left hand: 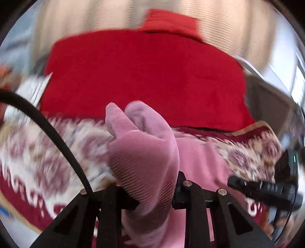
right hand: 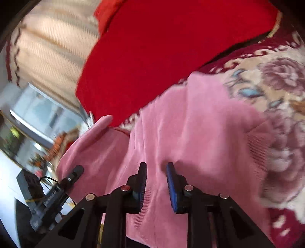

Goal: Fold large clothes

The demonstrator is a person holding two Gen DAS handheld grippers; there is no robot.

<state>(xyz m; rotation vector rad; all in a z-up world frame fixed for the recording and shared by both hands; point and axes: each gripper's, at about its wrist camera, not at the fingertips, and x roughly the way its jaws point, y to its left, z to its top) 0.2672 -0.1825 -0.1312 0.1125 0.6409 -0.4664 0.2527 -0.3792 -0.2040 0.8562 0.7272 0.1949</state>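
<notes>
A pink ribbed garment (right hand: pixel 190 122) lies on a floral rug. My left gripper (left hand: pixel 155 192) is shut on a bunched fold of the pink garment (left hand: pixel 144 152), which rises between its fingers and hides the pads. My right gripper (right hand: pixel 156 171) is open, its blue-padded fingers (right hand: pixel 171 187) a small gap apart just over the pink cloth, which shows between them. The left gripper also shows in the right wrist view (right hand: pixel 73 174) at the garment's left edge. The right gripper shows at the right in the left wrist view (left hand: pixel 266 188). Both views are motion-blurred.
A red cloth (left hand: pixel 144 76) lies spread behind the garment, also in the right wrist view (right hand: pixel 162 43). The floral rug (right hand: pixel 276 95) with a dark red border lies underneath. A beige striped surface (left hand: pixel 95 17) is beyond. A black cable (left hand: pixel 57 137) crosses the left view.
</notes>
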